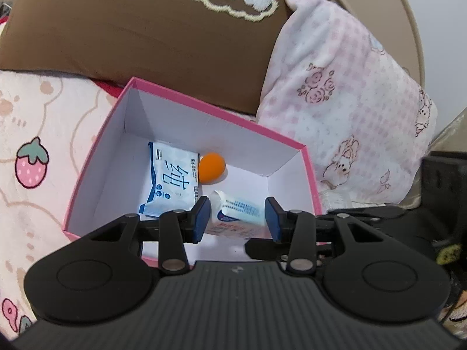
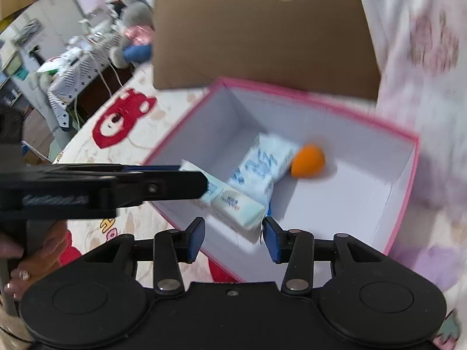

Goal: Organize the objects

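Observation:
A pink box (image 1: 96, 157) with a white inside sits on the bed. In it lie a blue-and-white packet (image 1: 170, 179), an orange ball (image 1: 211, 166) and a small white tissue pack (image 1: 239, 214). My left gripper (image 1: 238, 218) is inside the box, its jaws open on either side of the tissue pack, with a gap showing at each pad. In the right wrist view the box (image 2: 402, 192), packet (image 2: 262, 163), ball (image 2: 308, 160) and tissue pack (image 2: 236, 204) show again, with the left gripper's finger (image 2: 163, 185) reaching in. My right gripper (image 2: 233, 239) is open and empty above the box's near edge.
A brown pillow (image 1: 146, 29) and a pink patterned pillow (image 1: 350, 102) stand behind the box. A printed bedsheet (image 1: 35, 160) lies around it. A cluttered side table (image 2: 73, 67) stands beyond the bed's left edge.

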`<state>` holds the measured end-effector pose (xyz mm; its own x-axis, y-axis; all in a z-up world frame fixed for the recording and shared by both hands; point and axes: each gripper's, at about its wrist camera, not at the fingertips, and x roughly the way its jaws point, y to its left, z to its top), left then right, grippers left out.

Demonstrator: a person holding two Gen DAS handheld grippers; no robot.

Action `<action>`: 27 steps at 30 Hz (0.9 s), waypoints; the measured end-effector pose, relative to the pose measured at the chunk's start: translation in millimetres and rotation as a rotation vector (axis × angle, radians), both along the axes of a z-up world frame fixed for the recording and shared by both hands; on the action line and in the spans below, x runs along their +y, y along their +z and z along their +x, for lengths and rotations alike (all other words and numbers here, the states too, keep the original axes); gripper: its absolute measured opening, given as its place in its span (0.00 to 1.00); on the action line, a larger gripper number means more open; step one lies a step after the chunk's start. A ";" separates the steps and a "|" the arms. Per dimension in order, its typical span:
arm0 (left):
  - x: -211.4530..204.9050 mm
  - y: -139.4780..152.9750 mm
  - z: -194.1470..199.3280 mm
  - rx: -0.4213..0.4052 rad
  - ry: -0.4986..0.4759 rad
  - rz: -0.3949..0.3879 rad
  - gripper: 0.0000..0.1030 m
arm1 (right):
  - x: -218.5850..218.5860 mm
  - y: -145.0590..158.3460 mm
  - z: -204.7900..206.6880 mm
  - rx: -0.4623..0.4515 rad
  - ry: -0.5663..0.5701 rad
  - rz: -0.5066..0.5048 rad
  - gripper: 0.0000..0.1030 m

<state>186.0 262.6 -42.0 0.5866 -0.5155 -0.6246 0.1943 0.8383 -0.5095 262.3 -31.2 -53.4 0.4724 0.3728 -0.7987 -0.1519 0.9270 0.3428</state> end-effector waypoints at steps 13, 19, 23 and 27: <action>-2.9 -38.0 19.7 0.108 0.026 0.032 0.38 | -8.6 -38.3 29.2 0.111 -0.033 0.061 0.43; -5.4 -45.7 26.0 0.120 0.031 0.078 0.38 | -9.8 -50.3 38.0 0.153 -0.049 0.070 0.36; -5.9 -52.8 30.2 0.133 0.039 0.104 0.36 | -7.3 -57.9 41.7 0.179 -0.057 0.060 0.33; -5.5 -55.3 32.8 0.139 0.049 0.110 0.35 | -7.6 -63.8 45.2 0.186 -0.072 0.056 0.33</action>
